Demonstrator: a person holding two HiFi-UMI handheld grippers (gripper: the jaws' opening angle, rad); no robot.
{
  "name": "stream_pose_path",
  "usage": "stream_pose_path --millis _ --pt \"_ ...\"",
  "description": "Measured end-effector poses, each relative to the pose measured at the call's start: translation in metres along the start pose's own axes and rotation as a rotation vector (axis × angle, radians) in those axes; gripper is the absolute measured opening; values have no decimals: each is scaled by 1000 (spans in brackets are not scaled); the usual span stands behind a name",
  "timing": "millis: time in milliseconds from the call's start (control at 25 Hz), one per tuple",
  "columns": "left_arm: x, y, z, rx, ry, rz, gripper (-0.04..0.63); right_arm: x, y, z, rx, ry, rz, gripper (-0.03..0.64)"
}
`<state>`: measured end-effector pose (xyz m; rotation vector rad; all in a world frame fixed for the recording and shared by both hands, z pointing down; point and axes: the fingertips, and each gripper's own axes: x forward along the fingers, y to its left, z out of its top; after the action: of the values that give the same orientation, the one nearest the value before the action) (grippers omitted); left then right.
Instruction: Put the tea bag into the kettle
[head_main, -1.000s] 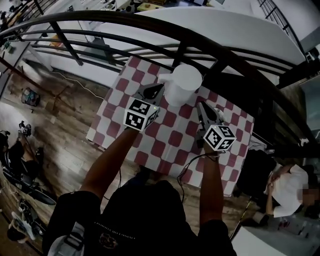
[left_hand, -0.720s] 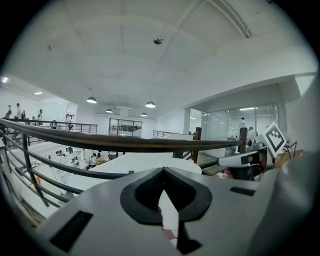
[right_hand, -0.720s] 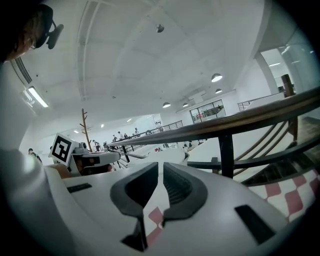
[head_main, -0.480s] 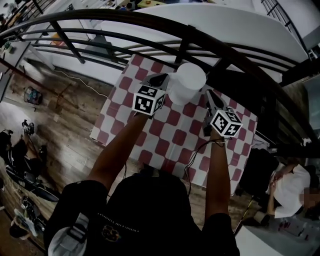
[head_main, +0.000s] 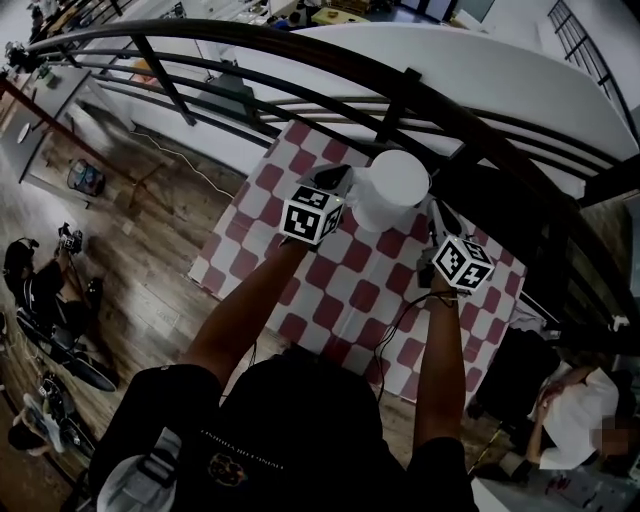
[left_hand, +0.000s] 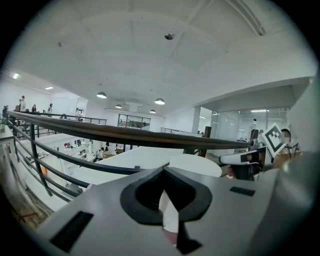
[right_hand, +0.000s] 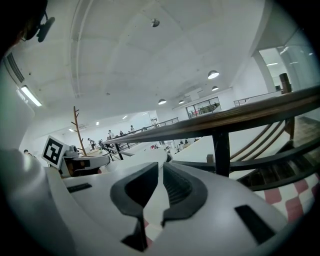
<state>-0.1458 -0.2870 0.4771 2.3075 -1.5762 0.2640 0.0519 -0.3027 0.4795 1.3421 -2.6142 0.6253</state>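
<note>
Holding left gripper (head_main: 337, 178) and right gripper (head_main: 439, 210) either side of the kettle (head_main: 395, 185) on the counter (head_main: 350, 292), jaws closed on nothing. No tea bag visible anywhere; probably either unstarted or finished.

Mezzanine of a big open office hall; dark railing (left_hand: 125, 134), pendant lamps (left_hand: 101, 95), glass-walled rooms (left_hand: 235, 125)
</note>
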Motion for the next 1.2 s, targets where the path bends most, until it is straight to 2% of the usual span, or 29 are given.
stream_pose_path --millis 480,720,880,960,1200 --pt "-1 6 -3 -27 6 -33 2 28 0 0 5 9 30 18" --pt "-2 5 0 -28 -1 -34 2 26 46 31 -77 -73 145 18" --pt "-1 5 -1 -9 8 -28 2 29 100 49 -176 -122 270 18" --pt "-2 6 -1 -7 9 -24 2 32 113 55 -195 -139 271 15" --pt "-1 3 2 13 -4 -10 3 30 94 44 -153 -114 234 17"
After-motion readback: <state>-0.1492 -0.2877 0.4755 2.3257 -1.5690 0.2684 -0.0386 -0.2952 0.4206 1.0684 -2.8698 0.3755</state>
